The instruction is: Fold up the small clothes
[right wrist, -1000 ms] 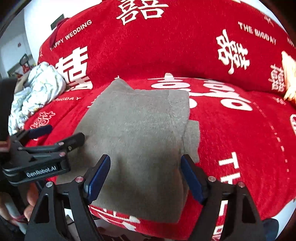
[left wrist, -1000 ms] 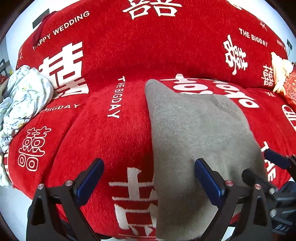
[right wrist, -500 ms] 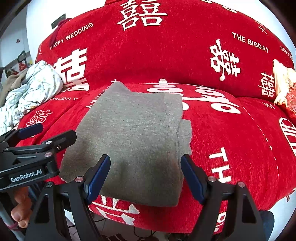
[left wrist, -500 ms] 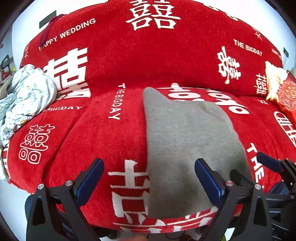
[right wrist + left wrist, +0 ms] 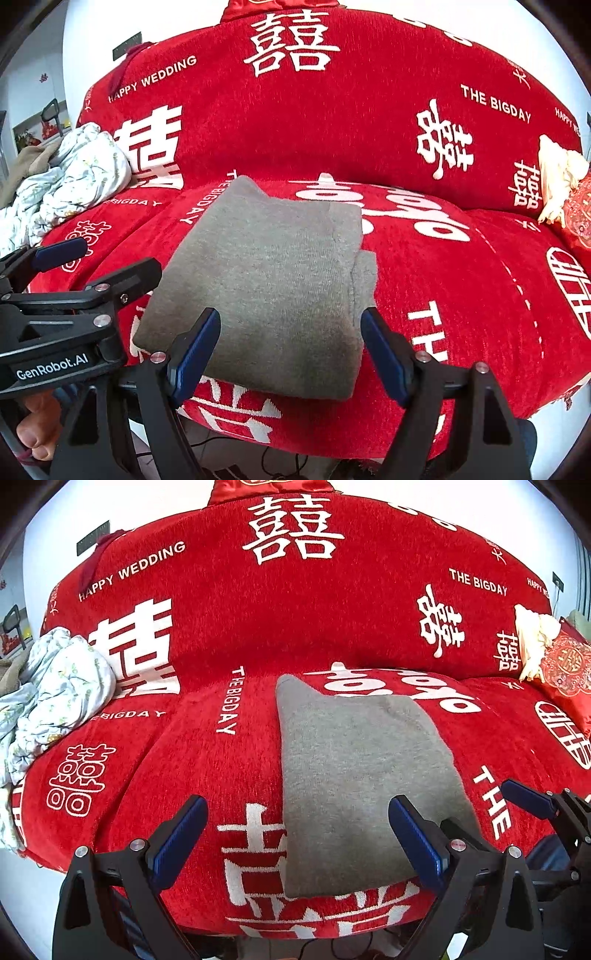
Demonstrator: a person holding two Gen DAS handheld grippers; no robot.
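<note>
Right wrist view: we see the folded grey knit garment [image 5: 280, 280] (soft, limp); both grippers [image 5: 290, 350] [image 5: 295, 838] spread, empty; we would pinch its near hem.

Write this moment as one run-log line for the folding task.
grey garment: folded, flat on red sofa | left tongs: open, empty | right tongs: open, empty | crumpled floral cloth: far left, untouched

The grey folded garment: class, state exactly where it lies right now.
The grey folded garment lies flat on the red sofa seat, near its front edge, ahead of both open grippers; the crumpled floral cloth sits far to its left.
</note>
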